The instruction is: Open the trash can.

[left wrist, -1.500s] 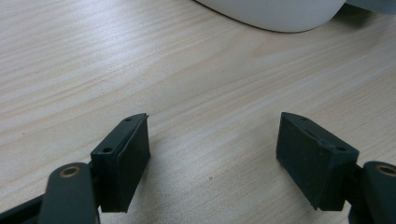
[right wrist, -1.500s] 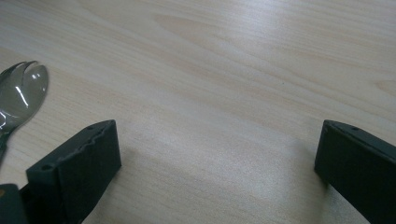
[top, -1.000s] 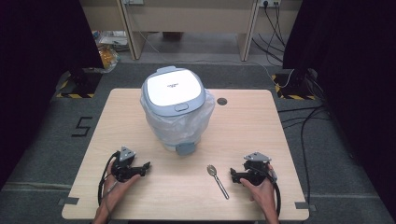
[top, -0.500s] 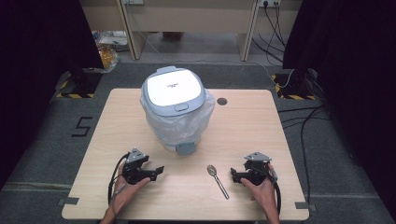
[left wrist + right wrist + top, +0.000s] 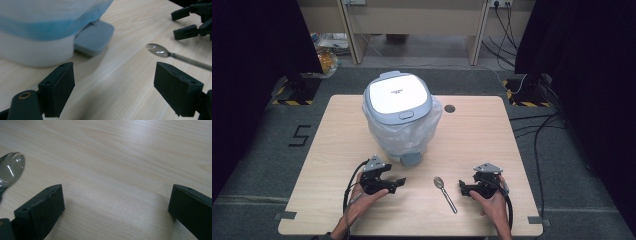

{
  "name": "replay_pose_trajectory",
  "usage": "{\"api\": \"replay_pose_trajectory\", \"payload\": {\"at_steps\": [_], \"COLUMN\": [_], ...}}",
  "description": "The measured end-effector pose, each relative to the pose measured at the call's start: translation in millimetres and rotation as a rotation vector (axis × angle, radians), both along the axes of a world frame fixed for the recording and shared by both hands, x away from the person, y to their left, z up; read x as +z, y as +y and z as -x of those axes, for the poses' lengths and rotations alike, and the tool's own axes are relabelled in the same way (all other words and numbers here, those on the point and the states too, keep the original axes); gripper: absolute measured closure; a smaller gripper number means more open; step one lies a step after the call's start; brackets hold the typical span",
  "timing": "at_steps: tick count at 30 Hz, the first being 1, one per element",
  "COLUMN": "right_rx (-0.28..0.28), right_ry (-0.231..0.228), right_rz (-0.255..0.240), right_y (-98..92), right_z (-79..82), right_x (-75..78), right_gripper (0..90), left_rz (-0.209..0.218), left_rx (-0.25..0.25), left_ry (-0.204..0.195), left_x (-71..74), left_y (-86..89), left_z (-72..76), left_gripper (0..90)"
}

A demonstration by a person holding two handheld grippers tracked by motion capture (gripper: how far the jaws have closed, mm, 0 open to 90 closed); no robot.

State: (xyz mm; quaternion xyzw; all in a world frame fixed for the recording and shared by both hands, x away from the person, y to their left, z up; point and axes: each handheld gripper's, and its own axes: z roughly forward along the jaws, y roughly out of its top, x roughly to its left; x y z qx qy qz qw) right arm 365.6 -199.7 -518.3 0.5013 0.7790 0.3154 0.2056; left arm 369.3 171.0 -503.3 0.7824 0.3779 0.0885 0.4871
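A white pedal bin (image 5: 398,117) with a grey lid and a clear liner stands mid-table, its grey pedal (image 5: 411,158) facing me. A metal spork (image 5: 445,193) lies on the wood between my two grippers. My left gripper (image 5: 399,183) is just below the bin, pointing right, open and empty. In the left gripper view its jaws (image 5: 115,82) frame bare wood, with the bin (image 5: 37,30), the pedal (image 5: 95,37) and the spork (image 5: 160,51) ahead. My right gripper (image 5: 462,188) points left, open, close to the spork's handle. The right gripper view (image 5: 116,207) has the spork's bowl (image 5: 10,170) at its left edge.
The wooden table (image 5: 492,130) has a round cable hole (image 5: 450,108) behind the bin. Cables (image 5: 537,125) run over the floor at the right, and a "5" mark (image 5: 300,135) is on the floor at the left. My right gripper (image 5: 192,22) appears far off in the left gripper view.
My left gripper has moved to the right along the table's front, closer to the spork and the pedal. The right gripper has barely shifted.
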Motion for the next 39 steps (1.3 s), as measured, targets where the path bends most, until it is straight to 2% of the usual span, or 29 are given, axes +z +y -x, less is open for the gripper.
{"api": "replay_pose_trajectory", "payload": {"at_steps": [8, 13, 16, 18, 20, 23, 25, 29, 31, 32, 33, 34, 39], "right_rx": [-0.001, -0.002, -0.002, -0.004, -0.005, -0.004, -0.004, -0.003, -0.003, -0.003, -0.001, -0.001, -0.001], "right_ry": [0.000, 0.000, 0.000, 0.000, 0.000, 0.001, 0.000, -0.003, -0.003, -0.003, -0.002, -0.002, -0.004], "right_rz": [0.000, 0.000, 0.000, 0.000, 0.000, 0.000, -0.001, 0.000, 0.000, 0.000, 0.003, 0.002, 0.002], "right_y": [0.1, 0.2, 0.2, 0.4, 0.5, 0.5, 0.5, 0.5, 0.5, 0.5, 0.4, 0.5, 0.6], "right_z": [0.0, 0.0, 0.0, 0.2, 0.2, 0.3, 0.2, 0.2, 0.3, 0.3, 0.5, 0.6, 1.0], "right_x": [0.0, 0.0, 0.0, 0.0, -0.1, 0.0, -0.1, -0.3, -0.3, -0.3, -0.1, -0.1, -0.2], "right_gripper": [0.4, 0.4, 0.4, 0.4, 0.4, 0.4, 0.4, 0.4, 0.4, 0.4, 0.4, 0.4, 0.4], "left_rz": [0.003, -0.011, -0.048, -0.052, -0.089, -0.096, -0.118, -0.129, -0.175, -0.175, -0.210, -0.221, -0.207], "left_rx": [-0.056, -0.061, -0.071, -0.068, -0.072, -0.068, -0.086, -0.076, -0.073, -0.073, -0.065, -0.063, -0.068], "left_ry": [-0.047, -0.047, -0.066, -0.065, -0.073, -0.087, -0.104, -0.124, -0.157, -0.157, -0.178, -0.186, -0.162], "left_x": [8.3, 3.9, 3.0, 2.0, 0.9, -1.8, -2.6, -5.4, -7.9, -7.9, -9.0, -9.5, -9.0], "left_y": [-25.2, -36.0, -43.8, -48.3, -52.2, -53.2, -52.9, -54.0, -56.6, -56.6, -60.0, -61.0, -58.6], "left_z": [-7.7, -13.6, -15.4, -18.1, -19.5, -20.9, -20.3, -19.1, -16.5, -16.5, -13.9, -13.3, -15.4], "left_gripper": [17.6, 17.6, 17.6, 16.7, 15.3, 15.0, 14.6, 15.4, 17.4, 17.4, 17.4, 17.4, 18.1]}}
